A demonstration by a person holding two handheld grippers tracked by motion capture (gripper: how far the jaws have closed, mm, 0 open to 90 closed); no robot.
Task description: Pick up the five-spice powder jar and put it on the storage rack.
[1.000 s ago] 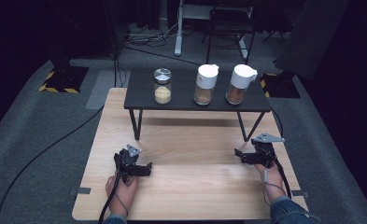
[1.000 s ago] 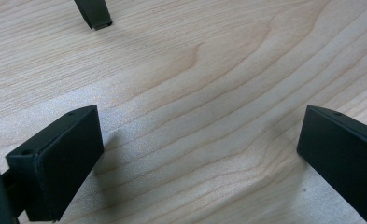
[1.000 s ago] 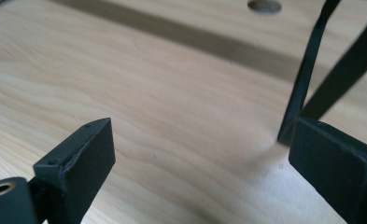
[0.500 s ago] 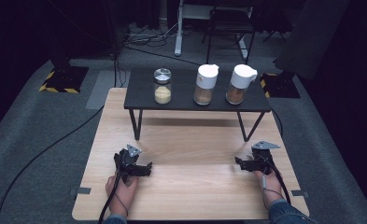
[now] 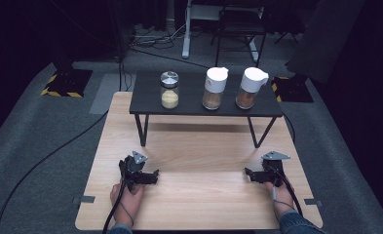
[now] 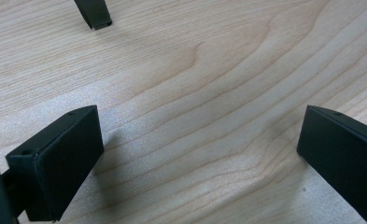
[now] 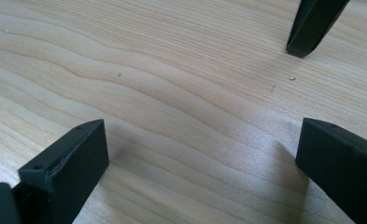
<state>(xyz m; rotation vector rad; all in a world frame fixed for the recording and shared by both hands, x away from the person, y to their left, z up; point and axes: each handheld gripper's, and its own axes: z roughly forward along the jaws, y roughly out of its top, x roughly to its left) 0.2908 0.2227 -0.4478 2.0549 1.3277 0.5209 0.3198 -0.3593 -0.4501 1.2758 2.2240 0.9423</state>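
On the near half of the wooden table (image 5: pixel 199 146), both grippers rest low against the bare board. The left gripper (image 5: pixel 150 176) lies at the near left, held in the left hand (image 5: pixel 125 197); its jaws stand wide apart with only wood grain between them. The right gripper (image 5: pixel 251 174) lies at the near right, its jaws likewise spread; they have just been opening, and nothing sits between them.

Three jars stand in a row on the black stand (image 5: pixel 145 92) at the far side, well apart from both grippers. The glass jar (image 5: pixel 169 90) with a metal lid and pale yellow contents is leftmost. Two white-capped jars (image 5: pixel 215 88) (image 5: pixel 250 88) with brown contents follow to its right.

No label or writing can be read on any jar.

The stand's legs meet the board ahead of the grippers: one leg (image 6: pixel 93 13) shows in the left gripper view, one leg (image 7: pixel 312 25) in the right gripper view. Open board lies between the two grippers, and each sits near its side edge.
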